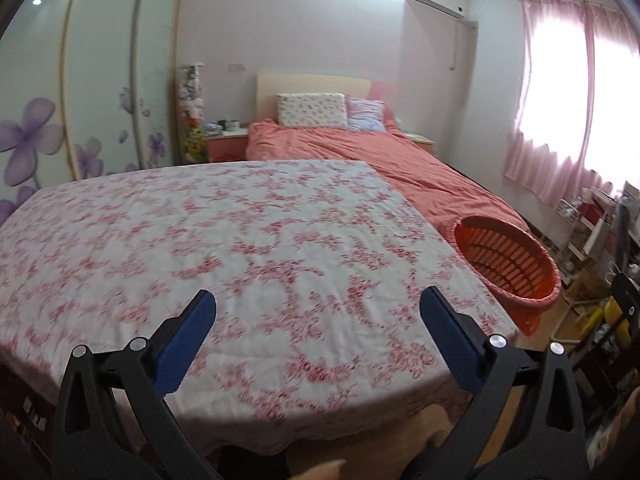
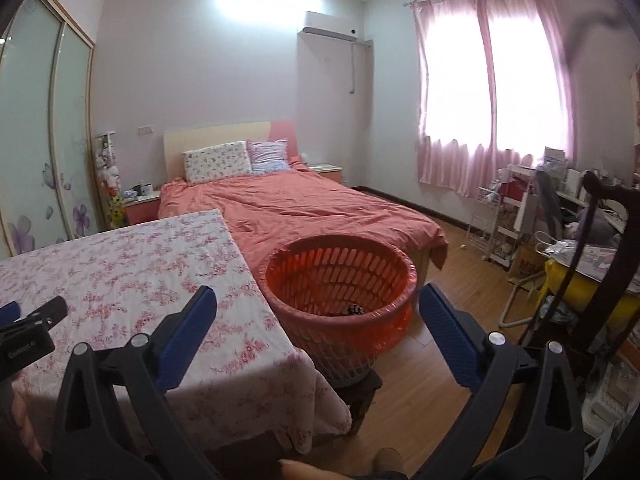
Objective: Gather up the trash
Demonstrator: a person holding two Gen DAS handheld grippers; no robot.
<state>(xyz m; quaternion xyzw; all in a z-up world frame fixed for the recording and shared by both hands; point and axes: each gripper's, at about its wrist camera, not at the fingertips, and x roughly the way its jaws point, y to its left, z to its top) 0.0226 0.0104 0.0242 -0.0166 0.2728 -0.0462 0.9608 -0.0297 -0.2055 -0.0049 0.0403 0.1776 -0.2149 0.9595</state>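
Observation:
A red slatted plastic basket [image 2: 340, 280] with a clear liner stands on a dark stool beside the table's right edge; a small dark item [image 2: 354, 310] lies at its bottom. It also shows in the left wrist view [image 1: 508, 260]. My left gripper [image 1: 318, 320] is open and empty above the near part of the floral-cloth table [image 1: 200, 240]. My right gripper [image 2: 318, 320] is open and empty, held just before the basket's near rim. The left gripper's tip [image 2: 36, 320] shows at the left edge of the right wrist view. No trash shows on the table.
A bed [image 2: 300, 208] with a coral cover lies behind the table and basket. A glass-door wardrobe [image 1: 80, 100] stands at left. Cluttered shelves, a chair and a yellow object [image 2: 576, 280] fill the right side. Wooden floor [image 2: 440, 360] lies right of the basket.

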